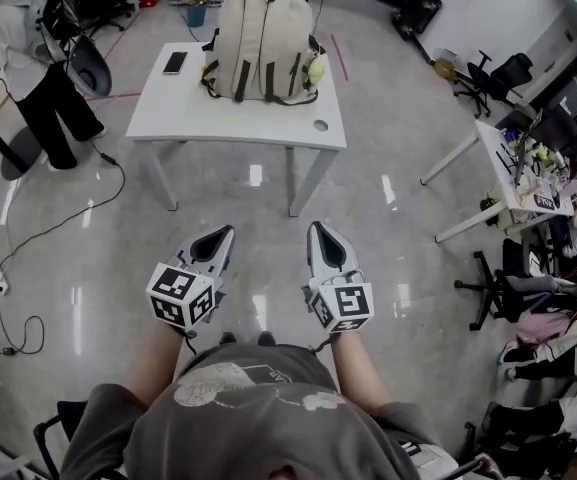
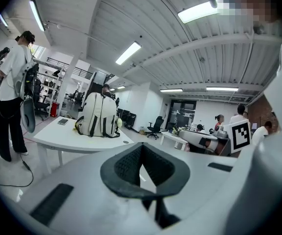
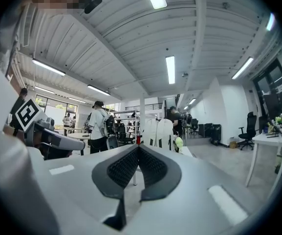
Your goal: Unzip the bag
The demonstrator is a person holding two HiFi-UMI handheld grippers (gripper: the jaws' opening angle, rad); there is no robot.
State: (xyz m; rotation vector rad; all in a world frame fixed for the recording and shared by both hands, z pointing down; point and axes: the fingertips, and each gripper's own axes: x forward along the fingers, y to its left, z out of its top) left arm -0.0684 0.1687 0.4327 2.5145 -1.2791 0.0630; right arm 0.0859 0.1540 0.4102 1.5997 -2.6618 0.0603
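The bag (image 1: pixel 265 46) stands upright on the far half of a white counter (image 1: pixel 238 118), its strap side turned toward the camera (two dark straps run down the pale fabric). A pale green ball (image 1: pixel 317 67) hangs at the bag's right side. A phone (image 1: pixel 175 63) lies flat on the counter just left of the bag, apart from it, and a small round hole (image 1: pixel 320 125) shows in the counter top near its front right corner. The left tool (image 1: pixel 224 232) and the right tool (image 1: pixel 317 227) are held side by side over the shiny floor (image 1: pixel 388 168), in front of the person's grey shirt (image 1: pixel 238 408). Both point toward the counter and are well apart from it and from the bag. In the left gripper view the dark ribbed pads (image 2: pixel 126 165) meet at their tips, so that tool is pressed together with nothing between the jaws. The right gripper view shows the same: its pads (image 3: pixel 123 166) touch at the tip, pinching nothing, with the bag small and far beyond them. A person in a white top and dark trousers (image 1: pixel 18 48) stands left of the counter, beside another desk. A black cable (image 1: pixel 28 258) trails across the floor on that side. Office chairs (image 1: pixel 498 73) and a cluttered desk (image 1: pixel 528 183) stand off to the right.
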